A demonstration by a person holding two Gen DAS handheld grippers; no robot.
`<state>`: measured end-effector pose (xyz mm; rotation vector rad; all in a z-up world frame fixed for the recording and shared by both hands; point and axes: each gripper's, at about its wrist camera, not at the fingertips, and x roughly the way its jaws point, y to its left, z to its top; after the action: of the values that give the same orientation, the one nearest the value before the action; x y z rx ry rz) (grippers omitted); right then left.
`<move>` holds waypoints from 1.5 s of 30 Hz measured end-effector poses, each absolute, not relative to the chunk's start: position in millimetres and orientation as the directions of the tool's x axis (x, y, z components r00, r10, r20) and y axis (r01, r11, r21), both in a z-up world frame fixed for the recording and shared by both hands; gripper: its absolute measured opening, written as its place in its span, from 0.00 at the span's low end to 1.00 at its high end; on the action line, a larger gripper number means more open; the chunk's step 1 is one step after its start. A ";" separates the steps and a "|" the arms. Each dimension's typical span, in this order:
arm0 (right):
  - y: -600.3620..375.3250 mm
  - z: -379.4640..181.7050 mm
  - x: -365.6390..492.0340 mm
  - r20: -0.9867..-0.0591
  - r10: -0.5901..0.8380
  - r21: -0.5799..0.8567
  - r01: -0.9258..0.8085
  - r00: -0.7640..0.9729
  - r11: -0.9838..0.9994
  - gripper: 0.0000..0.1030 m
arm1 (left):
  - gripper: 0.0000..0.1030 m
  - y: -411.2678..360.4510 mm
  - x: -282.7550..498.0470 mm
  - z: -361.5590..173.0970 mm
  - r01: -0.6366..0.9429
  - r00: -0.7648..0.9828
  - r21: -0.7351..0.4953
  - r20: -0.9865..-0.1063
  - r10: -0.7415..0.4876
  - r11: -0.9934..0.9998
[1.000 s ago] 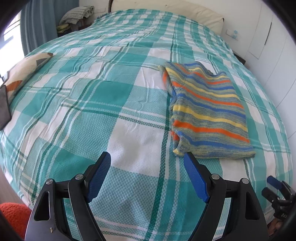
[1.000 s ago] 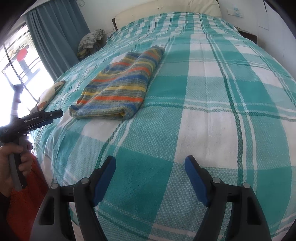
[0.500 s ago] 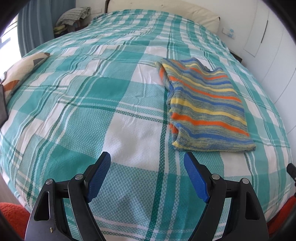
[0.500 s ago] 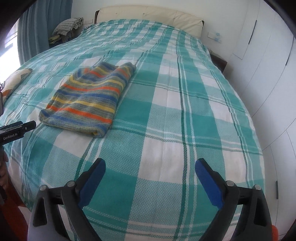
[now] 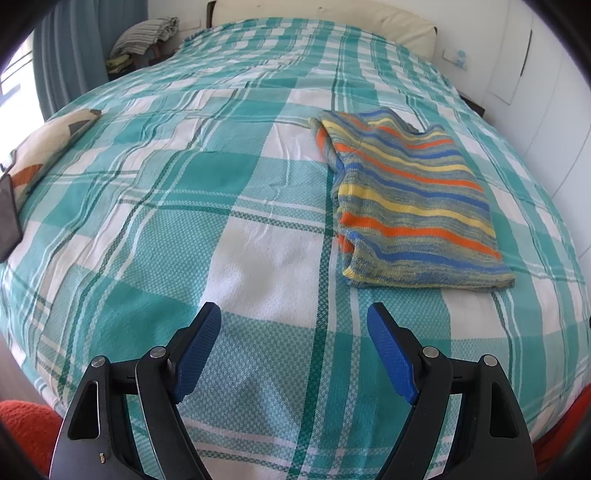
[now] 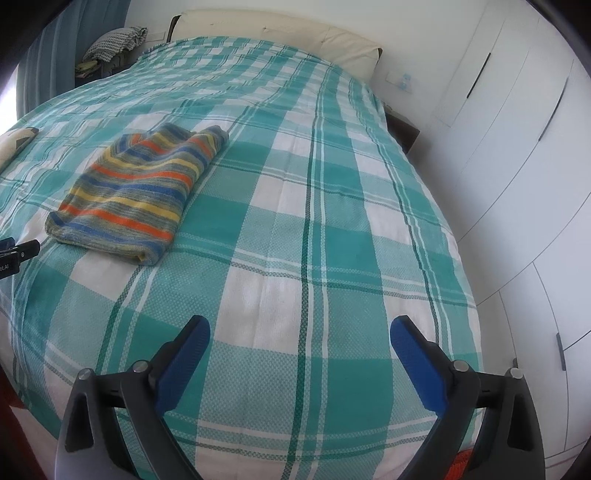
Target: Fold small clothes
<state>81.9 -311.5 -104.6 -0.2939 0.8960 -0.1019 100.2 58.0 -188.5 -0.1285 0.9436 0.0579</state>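
A striped knit garment (image 5: pixel 410 201), blue, orange, yellow and grey, lies folded flat on the teal and white plaid bed (image 5: pixel 221 206). It also shows in the right wrist view (image 6: pixel 136 195), at the left. My left gripper (image 5: pixel 295 325) is open and empty, held above the bed's near edge, with the garment ahead and to the right. My right gripper (image 6: pixel 299 332) is open and empty, above bare bedspread (image 6: pixel 332 221), with the garment far to its left. The tip of the left gripper shows at the left edge of the right wrist view (image 6: pixel 18 251).
A patterned cushion (image 5: pixel 48 140) and a dark flat object (image 5: pixel 7 214) lie at the bed's left side. A cream headboard (image 6: pixel 280 33) stands at the far end. White wardrobe doors (image 6: pixel 517 147) run along the right. A pile of cloth (image 5: pixel 144 33) sits beside blue curtains.
Both grippers have drawn back and swung their views right. The garment has not moved. The right gripper's jaws stand slightly wider than a second ago.
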 end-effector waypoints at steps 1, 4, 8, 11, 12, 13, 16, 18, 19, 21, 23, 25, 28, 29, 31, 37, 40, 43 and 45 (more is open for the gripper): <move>-312.4 -104.4 81.8 -0.754 -0.210 -0.293 -0.032 0.623 0.956 0.95 | 0.81 58.5 100.1 -188.7 -0.108 0.585 -0.086 -0.811 -0.006 0.990; -314.4 -104.9 82.0 -0.757 -0.207 -0.284 -0.027 0.620 0.958 0.95 | 0.81 59.4 100.5 -189.7 -0.113 0.581 -0.085 -0.814 -0.004 0.990; -314.6 -106.5 81.7 -0.758 -0.212 -0.288 -0.025 0.616 0.957 0.95 | 0.81 58.2 101.5 -191.7 -0.111 0.576 -0.082 -0.817 -0.003 0.990; -315.5 -108.7 82.8 -0.764 -0.212 -0.285 -0.024 0.610 0.958 0.95 | 0.81 56.1 102.9 -193.5 -0.106 0.572 -0.077 -0.820 -0.003 0.991; -315.7 -109.2 82.9 -0.764 -0.214 -0.287 -0.023 0.608 0.958 0.95 | 0.81 55.4 103.2 -193.9 -0.103 0.571 -0.075 -0.821 -0.003 0.992; -315.9 -109.9 82.9 -0.765 -0.216 -0.289 -0.023 0.607 0.957 0.95 | 0.81 54.8 103.4 -194.4 -0.101 0.570 -0.073 -0.822 -0.003 0.992; -316.6 -113.1 84.6 -0.768 -0.223 -0.294 -0.022 0.600 0.956 0.95 | 0.81 52.9 103.8 -195.3 -0.095 0.567 -0.068 -0.824 -0.002 0.993; -316.9 -115.5 85.4 -0.771 -0.227 -0.297 -0.021 0.595 0.955 0.95 | 0.81 52.2 103.9 -195.7 -0.093 0.565 -0.062 -0.825 0.001 0.994; -317.3 -116.6 85.7 -0.773 -0.228 -0.297 -0.020 0.592 0.955 0.95 | 0.81 52.1 104.0 -195.9 -0.092 0.564 -0.061 -0.826 0.002 0.994; -318.1 -119.0 86.4 -0.777 -0.229 -0.296 -0.019 0.587 0.955 0.95 | 0.81 51.7 104.3 -196.9 -0.092 0.561 -0.058 -0.828 0.004 0.994; -318.9 -120.8 87.1 -0.779 -0.231 -0.297 -0.019 0.583 0.955 0.95 | 0.81 51.4 104.4 -197.3 -0.092 0.560 -0.057 -0.829 0.004 0.994; -319.4 -121.9 87.3 -0.782 -0.231 -0.295 -0.018 0.579 0.955 0.95 | 0.81 51.2 104.9 -197.5 -0.093 0.559 -0.057 -0.829 0.005 0.994; -320.1 -122.3 87.0 -0.783 -0.231 -0.294 -0.017 0.578 0.956 0.95 | 0.81 51.1 105.1 -197.7 -0.092 0.558 -0.054 -0.830 0.007 0.994; -320.2 -122.6 87.0 -0.784 -0.231 -0.294 -0.017 0.577 0.956 0.95 | 0.81 50.7 105.0 -197.7 -0.092 0.558 -0.052 -0.830 0.009 0.994; -320.8 -123.7 87.5 -0.787 -0.227 -0.289 -0.018 0.574 0.957 0.95 | 0.81 49.7 104.9 -197.4 -0.091 0.559 -0.044 -0.829 0.015 0.995; -322.1 -127.3 86.0 -0.795 -0.194 -0.253 -0.023 0.575 0.967 0.95 | 0.81 45.5 104.1 -194.7 -0.084 0.570 -0.004 -0.820 0.044 0.996; -319.4 -129.3 85.8 -0.799 -0.185 -0.248 -0.032 0.572 0.968 0.95 | 0.81 43.6 104.0 -194.6 -0.074 0.572 0.007 -0.819 0.048 0.997; -315.6 -130.4 85.7 -0.800 -0.178 -0.246 -0.042 0.573 0.968 0.95 | 0.81 42.0 104.8 -194.6 -0.067 0.572 0.019 -0.819 0.054 0.998; -313.4 -131.4 85.3 -0.802 -0.174 -0.245 -0.049 0.571 0.968 0.95 | 0.81 41.1 105.0 -193.9 -0.066 0.573 0.027 -0.817 0.060 0.997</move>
<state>85.3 -313.4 -131.4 -0.2516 0.9625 -0.0738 105.0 41.1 -193.9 -0.0065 0.9572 0.0738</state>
